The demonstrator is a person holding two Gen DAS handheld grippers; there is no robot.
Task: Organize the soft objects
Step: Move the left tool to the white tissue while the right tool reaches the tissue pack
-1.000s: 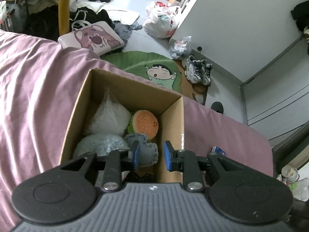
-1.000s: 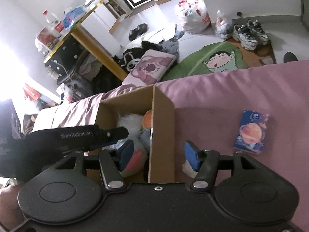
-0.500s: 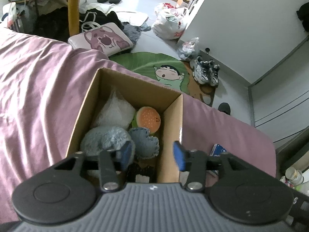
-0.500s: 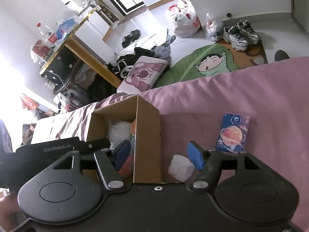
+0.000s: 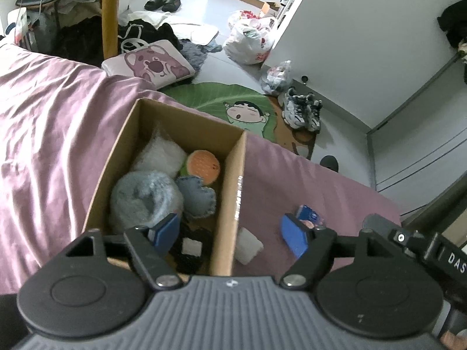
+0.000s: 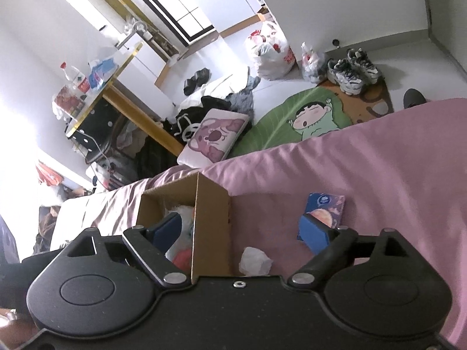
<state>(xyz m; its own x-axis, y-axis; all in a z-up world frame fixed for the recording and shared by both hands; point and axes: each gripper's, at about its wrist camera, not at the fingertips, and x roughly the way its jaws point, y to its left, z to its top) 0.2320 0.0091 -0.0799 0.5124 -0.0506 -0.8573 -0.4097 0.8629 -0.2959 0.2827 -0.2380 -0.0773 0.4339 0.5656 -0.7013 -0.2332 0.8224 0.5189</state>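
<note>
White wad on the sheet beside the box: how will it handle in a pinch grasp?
The white wad looks crumpled and translucent, so probably light and compressible; it would likely squash between the fingers. Its irregular shape suggests it won't roll. Lying close to the cardboard box, a push may just slide it along the purple sheet.

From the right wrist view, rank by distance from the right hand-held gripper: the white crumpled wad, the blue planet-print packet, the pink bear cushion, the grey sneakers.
1. White crumpled wad: on the purple sheet, beside the cardboard box.
2. Blue planet-print packet: farther up the sheet, right.
3. Pink bear cushion: on the floor beyond the bed.
4. Grey sneakers: by the far wall.
</note>
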